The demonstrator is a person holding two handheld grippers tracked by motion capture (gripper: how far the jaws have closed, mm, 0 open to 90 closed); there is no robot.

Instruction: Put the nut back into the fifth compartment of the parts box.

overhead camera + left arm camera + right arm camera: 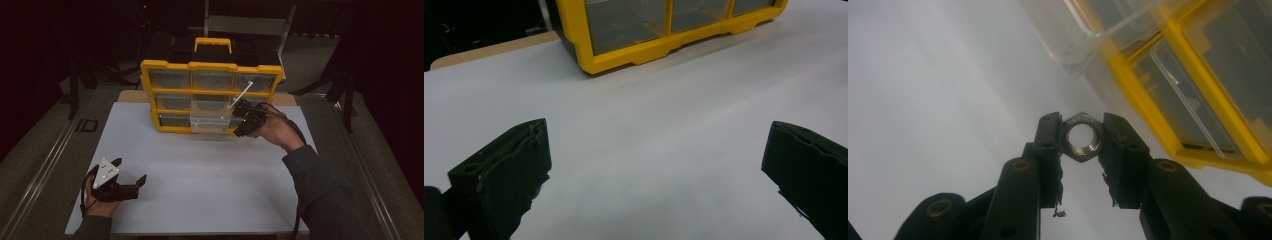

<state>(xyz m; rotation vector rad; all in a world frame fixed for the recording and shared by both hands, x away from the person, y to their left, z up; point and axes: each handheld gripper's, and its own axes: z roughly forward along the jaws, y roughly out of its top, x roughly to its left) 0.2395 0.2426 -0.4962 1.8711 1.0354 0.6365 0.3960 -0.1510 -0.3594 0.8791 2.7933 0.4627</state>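
Black jaws of the left tool (131, 176) stand wide apart with nothing between them, low over the white table (200, 170) near its front left corner. Further right, the yellow organizer (165, 65) stands upright at the table's far edge, one clear drawer (210, 122) apparently pulled partway out. Just beside it, the right tool (1083, 137) pinches a steel hex nut (1082, 138) between its pads, above the table.

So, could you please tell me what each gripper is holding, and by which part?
The right gripper holds a metal hex nut, its jaws pressing on two opposite flat sides. The left gripper is open, holding nothing.
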